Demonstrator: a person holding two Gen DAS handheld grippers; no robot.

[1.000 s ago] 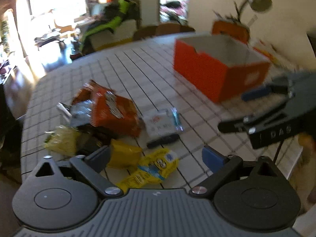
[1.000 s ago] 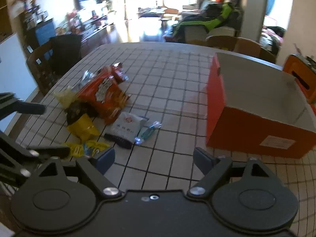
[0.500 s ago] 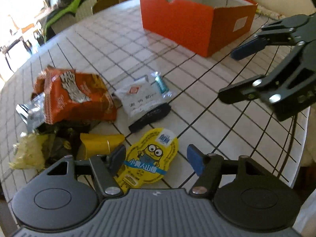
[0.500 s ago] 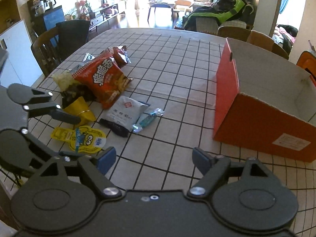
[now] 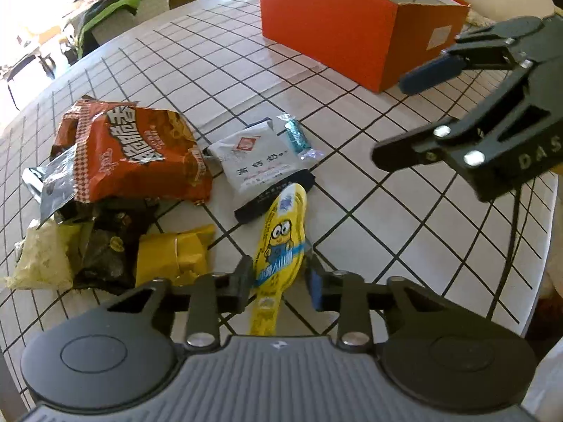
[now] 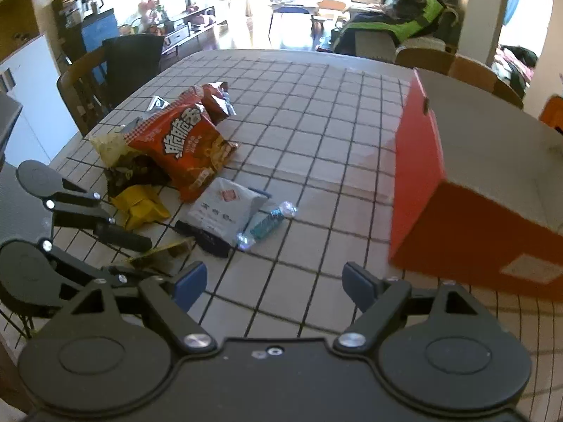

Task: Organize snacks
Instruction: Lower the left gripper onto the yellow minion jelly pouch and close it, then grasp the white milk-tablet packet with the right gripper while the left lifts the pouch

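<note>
My left gripper (image 5: 279, 283) was pointed steeply down at the white table with its black grid lines (image 5: 404, 232), and its jaws were closing on the flat yellow snack pouch printed with a goggle-eyed cartoon figure (image 5: 281, 242). The pouch stood pinched on edge between the two pads, bowed into a narrow arc, its lower tab running back toward the gripper body and its upper end reaching away toward the rest of the pile. Just beyond that far end lay a white pillow-shaped packet with a red emblem (image 5: 258, 160), resting on a dark flat wrapper (image 5: 274, 195), and beside the packet's right edge a small teal foil-wrapped candy (image 5: 295, 135). To the left of my fingers sat a crumpled mustard-yellow wrapper (image 5: 172, 256), touching a dark crinkled bag (image 5: 105, 253) and a pale yellow bag (image 5: 42, 263); farther ahead on that side the big orange-red chip bag with white lettering (image 5: 140, 154) lay over the heap. The open orange cardboard box (image 5: 337, 28) stood well ahead and to the right, apart from the snacks. My right gripper (image 6: 272, 283) hovered over bare table with its jaws spread wide and nothing between them; from its camera the box (image 6: 422, 176) was close on the right, the snack pile ahead and left, and the left gripper (image 6: 140, 253) low at the left edge beside the mustard wrapper (image 6: 140, 205).
</note>
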